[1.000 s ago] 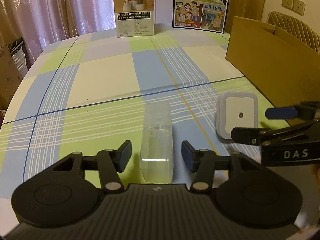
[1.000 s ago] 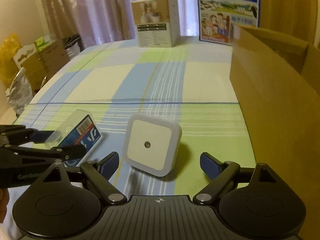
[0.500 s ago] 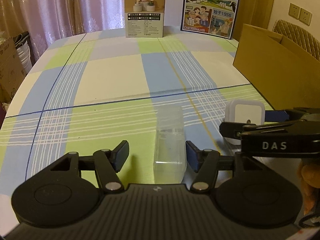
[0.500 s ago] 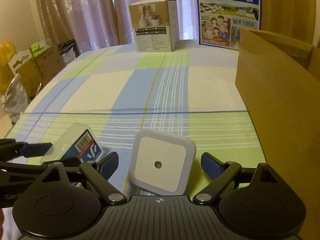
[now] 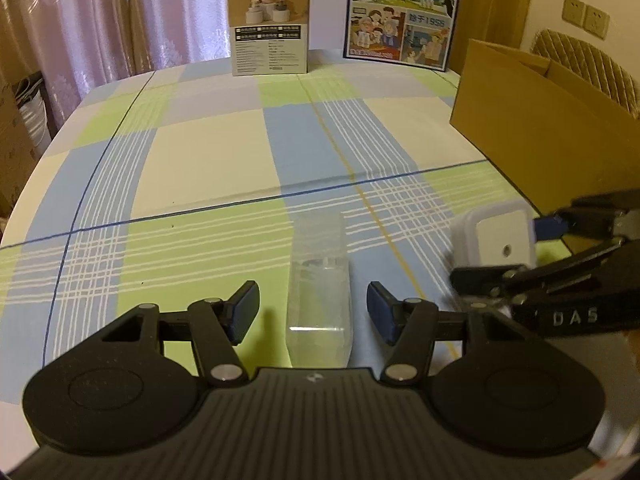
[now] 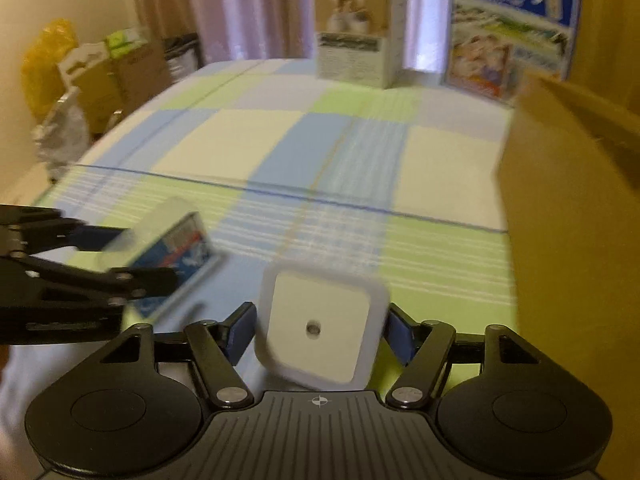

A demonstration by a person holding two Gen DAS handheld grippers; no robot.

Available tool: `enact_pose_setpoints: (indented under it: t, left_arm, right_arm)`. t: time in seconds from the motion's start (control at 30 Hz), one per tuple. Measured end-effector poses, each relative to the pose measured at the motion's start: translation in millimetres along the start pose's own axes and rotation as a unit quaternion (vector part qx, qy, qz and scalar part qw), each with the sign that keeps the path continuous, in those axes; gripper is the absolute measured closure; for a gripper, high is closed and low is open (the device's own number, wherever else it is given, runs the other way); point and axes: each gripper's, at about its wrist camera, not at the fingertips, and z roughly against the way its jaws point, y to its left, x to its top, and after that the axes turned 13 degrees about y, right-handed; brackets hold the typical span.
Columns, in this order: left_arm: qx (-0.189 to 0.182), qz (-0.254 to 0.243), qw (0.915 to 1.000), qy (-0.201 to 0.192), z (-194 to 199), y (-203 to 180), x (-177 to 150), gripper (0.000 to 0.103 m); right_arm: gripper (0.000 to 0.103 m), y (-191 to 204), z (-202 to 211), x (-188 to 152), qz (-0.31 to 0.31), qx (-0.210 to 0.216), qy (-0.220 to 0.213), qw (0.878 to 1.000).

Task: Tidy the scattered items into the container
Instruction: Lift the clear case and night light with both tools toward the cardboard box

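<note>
Cardboard container (image 5: 532, 120) right, right tool (image 6: 320, 334) closing on white night light (image 6: 320, 330), left tool (image 5: 312, 312) released around clear box (image 5: 319, 300)

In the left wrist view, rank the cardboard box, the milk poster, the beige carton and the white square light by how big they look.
1. Cardboard box
2. Milk poster
3. Beige carton
4. White square light, though it sits nearer the camera, so its true rank is unsure.

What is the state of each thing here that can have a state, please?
right gripper: jaws closing, pads at both sides of the white square night light.
left gripper: open, pads clear of the clear plastic case.
clear plastic case: lying flat on the table, between the left jaws.
white square night light: tilted, between the right jaws.
cardboard box: open at the top, inside hidden.
</note>
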Motion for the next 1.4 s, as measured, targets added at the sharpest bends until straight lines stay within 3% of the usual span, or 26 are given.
enact_pose_setpoints:
  t: [0.43, 0.57, 0.6, 0.7, 0.83, 1.0, 1.4]
  left_arm:
    - [0.01, -0.001, 0.9999, 0.013, -7, -2, 5, 0.05]
    - [0.005, 0.006, 0.9997, 0.023, -10, 0, 5, 0.075]
    - [0.003, 0.006, 0.9997, 0.023, -9, 0, 5, 0.076]
    - [0.001, 0.004, 0.9998, 0.02, -7, -1, 5, 0.077]
    - [0.006, -0.002, 0.9997, 0.022, -8, -2, 4, 0.077]
    - [0.017, -0.003, 0.9996, 0.022, -9, -3, 5, 0.075]
    - [0.007, 0.022, 0.9991, 0.036, -11, 2, 7, 0.077]
  right_arm:
    - [0.035, -3, -3, -3, -0.047, -0.02, 0.007, 0.999]
    - [0.038, -4, 0, -3, -0.042, -0.003, 0.007, 0.999]
    - [0.038, -2, 1, -4, -0.032, 0.006, 0.005, 0.999]
    - [0.038, 5, 2, -6, 0.002, 0.015, 0.006, 1.0]
    - [0.038, 12, -1, -7, 0.016, -0.014, 0.001, 1.0]
    - [0.028, 11, -1, -7, -0.02, -0.025, -0.005, 0.999]
    - [0.028, 4, -6, -4, -0.066, -0.009, 0.001, 0.998]
